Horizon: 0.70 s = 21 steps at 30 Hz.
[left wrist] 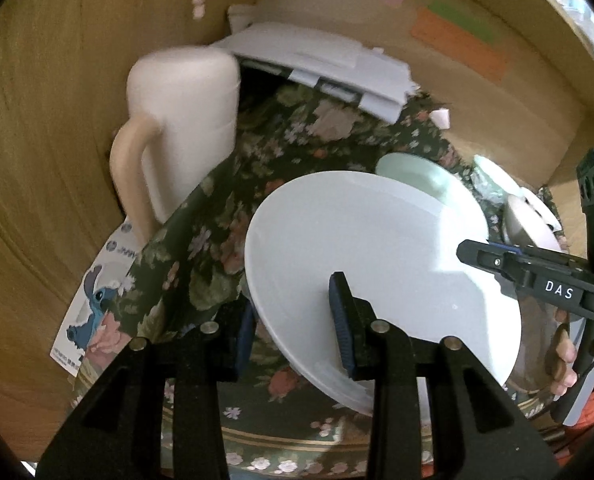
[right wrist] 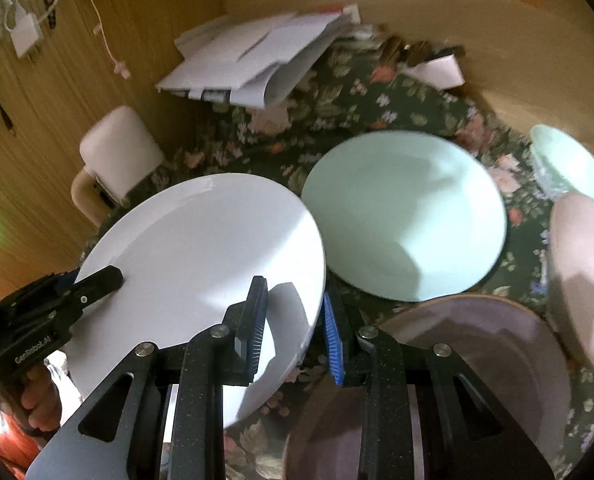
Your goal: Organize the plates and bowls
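Note:
A white plate is held tilted above the floral tablecloth. My left gripper straddles its near-left rim, with one finger over and one under. My right gripper straddles the opposite rim of the same white plate. The right gripper also shows in the left wrist view. The left gripper shows in the right wrist view. A mint green plate lies flat behind it. A brown plate lies under my right gripper. A pink bowl and a mint bowl stand at the right.
A white pitcher with a beige handle stands at the left by the wooden wall. Stacked white papers lie at the back. A cartoon leaflet pokes out from under the cloth's left edge.

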Motion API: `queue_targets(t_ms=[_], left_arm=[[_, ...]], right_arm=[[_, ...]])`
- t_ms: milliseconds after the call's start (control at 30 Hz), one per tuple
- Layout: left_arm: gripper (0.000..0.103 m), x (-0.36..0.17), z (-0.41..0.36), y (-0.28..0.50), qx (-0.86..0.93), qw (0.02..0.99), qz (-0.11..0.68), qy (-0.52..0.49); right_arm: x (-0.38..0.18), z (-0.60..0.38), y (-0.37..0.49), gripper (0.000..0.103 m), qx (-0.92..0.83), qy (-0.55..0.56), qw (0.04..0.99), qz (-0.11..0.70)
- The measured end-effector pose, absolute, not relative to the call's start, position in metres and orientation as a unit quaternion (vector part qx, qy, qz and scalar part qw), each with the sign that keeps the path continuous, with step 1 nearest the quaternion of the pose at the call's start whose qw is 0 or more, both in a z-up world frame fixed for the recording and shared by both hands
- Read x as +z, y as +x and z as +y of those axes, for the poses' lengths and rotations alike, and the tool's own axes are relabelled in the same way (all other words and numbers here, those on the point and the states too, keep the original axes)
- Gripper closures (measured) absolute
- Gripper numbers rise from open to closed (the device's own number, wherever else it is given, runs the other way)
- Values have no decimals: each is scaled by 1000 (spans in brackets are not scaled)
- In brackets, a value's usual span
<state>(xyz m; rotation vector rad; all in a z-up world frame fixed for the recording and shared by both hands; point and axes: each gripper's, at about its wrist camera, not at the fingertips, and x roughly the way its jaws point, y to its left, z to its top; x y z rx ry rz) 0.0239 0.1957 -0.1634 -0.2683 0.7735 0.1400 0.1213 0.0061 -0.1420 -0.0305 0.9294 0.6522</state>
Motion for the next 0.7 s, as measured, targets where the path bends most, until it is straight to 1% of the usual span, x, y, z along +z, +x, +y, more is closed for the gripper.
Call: queue_targets(t_ms=[367,700], left_arm=[[69,-136,164,31,41,930,349,-110],[69,-122,129,36,4,937,335,-98]], right_arm=[[-115,-35,109,79,284,-3,872,399],[-106,-70,99,79,259,10,889,379]])
